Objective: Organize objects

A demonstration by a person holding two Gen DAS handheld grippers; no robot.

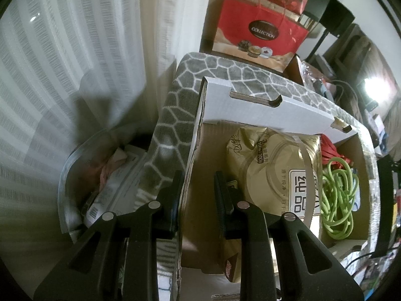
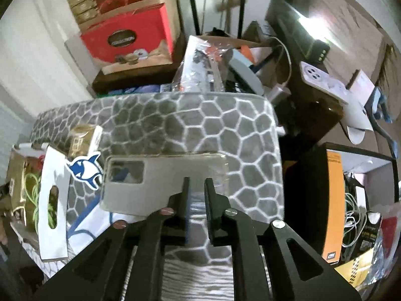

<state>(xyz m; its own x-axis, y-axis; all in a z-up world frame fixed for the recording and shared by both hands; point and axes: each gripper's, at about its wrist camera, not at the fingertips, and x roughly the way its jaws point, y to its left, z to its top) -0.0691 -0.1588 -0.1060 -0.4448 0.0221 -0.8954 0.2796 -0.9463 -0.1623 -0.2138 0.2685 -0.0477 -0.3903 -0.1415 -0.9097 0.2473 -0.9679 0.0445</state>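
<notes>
My left gripper (image 1: 198, 183) is open and straddles the left wall of a white cardboard box (image 1: 250, 105). The box holds a gold tissue pack (image 1: 273, 173), a coiled green cable (image 1: 338, 200) and something red (image 1: 330, 148). My right gripper (image 2: 196, 188) is shut on the edge of a clear phone case (image 2: 160, 183) and holds it over a grey mat with a white stone pattern (image 2: 200, 128). The box also shows at the left in the right wrist view (image 2: 54, 200), with a blue shark sticker (image 2: 85, 170) beside its flap.
A red gift bag (image 1: 260, 32) and stacked cartons stand behind the mat. A bin with papers (image 1: 110, 183) sits left of the box by a white curtain (image 1: 62, 75). Right of the mat are a dark table (image 2: 313, 105), an orange box (image 2: 333, 205) and loose cables.
</notes>
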